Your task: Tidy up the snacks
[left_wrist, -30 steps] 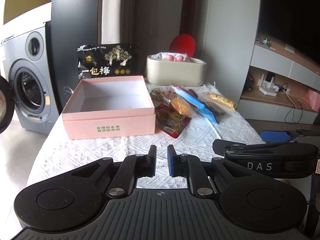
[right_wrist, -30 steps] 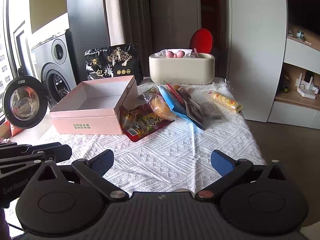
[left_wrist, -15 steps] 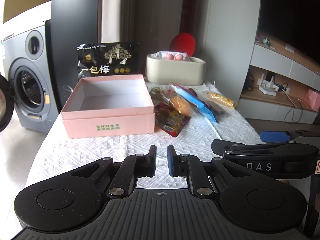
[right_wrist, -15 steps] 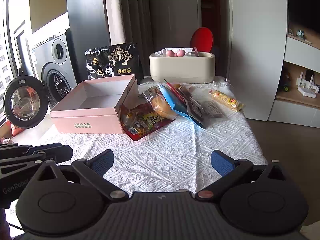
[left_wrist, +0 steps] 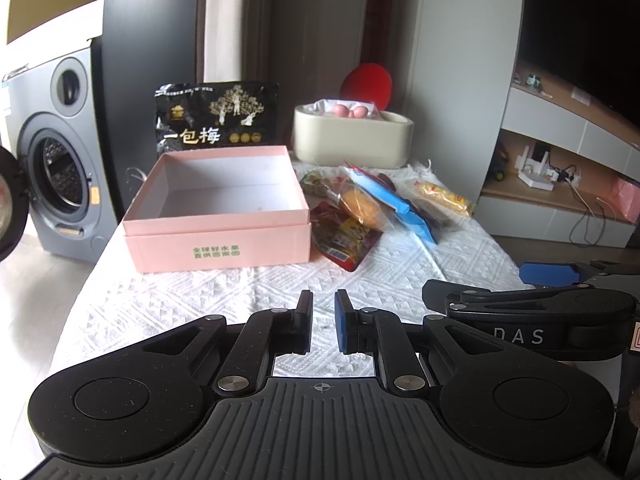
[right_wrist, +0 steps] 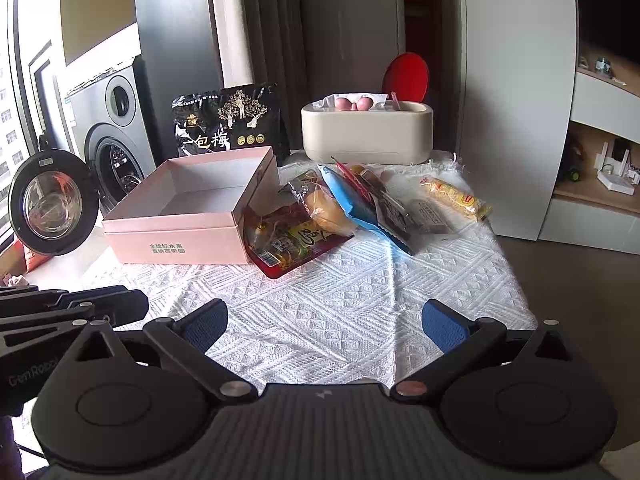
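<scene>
**Both grippers idle above near edge of table, snacks untouched**

Left gripper [left_wrist: 323,322] was clenched, with only a narrow slit between its pads and nothing in it, above the white tablecloth [right_wrist: 360,300]. Right gripper [right_wrist: 324,322] was released, jaws spread wide and empty. Far left stood a washing machine [right_wrist: 114,136], door swung open. On the cloth sat the open pink box [right_wrist: 188,216], interior bare. A black plum bag [right_wrist: 232,122] stood upright behind it. Touching the box's right side lay the snack pile: red packet [right_wrist: 288,240], bread bun in clear wrap [right_wrist: 326,210], blue packet [right_wrist: 360,204]; a dark packet on top was possibly a bar, view too distorted. The yellow wrapped snack [right_wrist: 456,198] lay slightly apart. A cream tub [right_wrist: 366,132] stood at the far edge.
</scene>
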